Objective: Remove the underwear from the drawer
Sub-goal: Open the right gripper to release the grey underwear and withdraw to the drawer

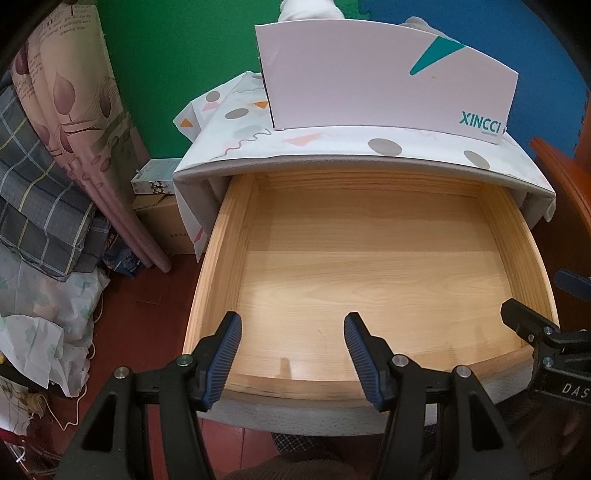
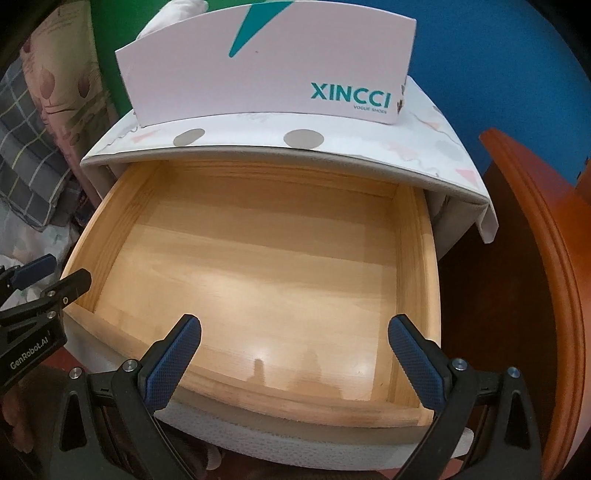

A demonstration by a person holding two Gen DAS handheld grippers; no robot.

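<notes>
Green and blue wall panels back a small nightstand [image 1: 369, 147] whose top carries a patterned cover and a white shoe box [image 1: 384, 77] marked XINCCI.

Left wrist view: the drawer [image 1: 218, 236] stands pulled out, its pale wood floor bare — no underwear shows in it. White fabric [image 1: 306, 9] pokes up behind the shoe box; whether that is the underwear cannot be told. The left tool [image 1: 293, 352] hangs over the drawer's front edge, its blue-padded fingers [image 1: 223, 358] spread apart with nothing between them. At the right edge, part of the right tool [image 1: 543, 332] enters the picture. Folded bedding [image 1: 48, 192] and a curtain lie at left, above a red floor [image 1: 144, 306].

Right wrist view: the right tool [image 2: 293, 363] is over the same front edge, its fingers [image 2: 173, 365] spread wider than the left pair — empty as well. The drawer [image 2: 421, 258] again shows only bare wood. The left tool [image 2: 44, 284] appears at the left edge. An orange wooden panel [image 2: 535, 258] stands just beside the nightstand on the right.
</notes>
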